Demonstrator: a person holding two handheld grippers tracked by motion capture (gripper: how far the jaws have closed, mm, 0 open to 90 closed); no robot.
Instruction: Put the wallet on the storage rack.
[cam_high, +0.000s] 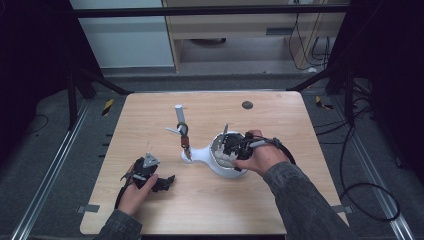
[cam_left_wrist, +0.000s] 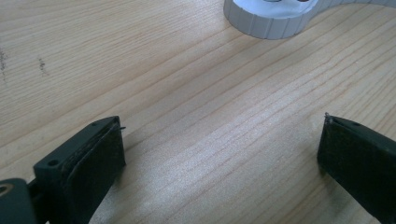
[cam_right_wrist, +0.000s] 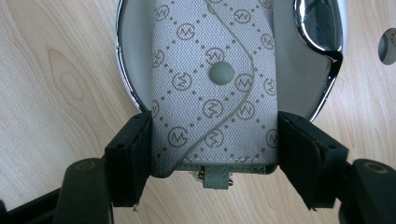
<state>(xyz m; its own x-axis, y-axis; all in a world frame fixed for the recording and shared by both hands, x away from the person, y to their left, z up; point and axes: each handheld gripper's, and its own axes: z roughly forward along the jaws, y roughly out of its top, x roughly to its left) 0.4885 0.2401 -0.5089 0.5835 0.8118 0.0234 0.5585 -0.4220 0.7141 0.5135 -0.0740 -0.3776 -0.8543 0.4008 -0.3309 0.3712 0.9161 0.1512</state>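
A grey monogram key pouch (cam_right_wrist: 210, 93) with a round snap lies partly over a white dish with a chrome rim (cam_right_wrist: 122, 79). My right gripper (cam_right_wrist: 215, 158) is shut on the pouch's near end, one jaw on each long side. From above, the right gripper (cam_high: 231, 149) sits over the white dish (cam_high: 220, 169), which joins by a neck to an upright post (cam_high: 180, 117) with small hooks. My left gripper (cam_high: 167, 182) rests low on the table at the left. Its jaws stand wide apart over bare wood, left gripper (cam_left_wrist: 222, 154) holding nothing.
A small brown item (cam_high: 185, 145) hangs from the post. The stand's ribbed white base (cam_left_wrist: 268, 21) lies ahead of the left gripper. A dark round spot (cam_high: 247, 105) marks the table's far side. Bare wood stretches across the near half of the table (cam_high: 215, 210).
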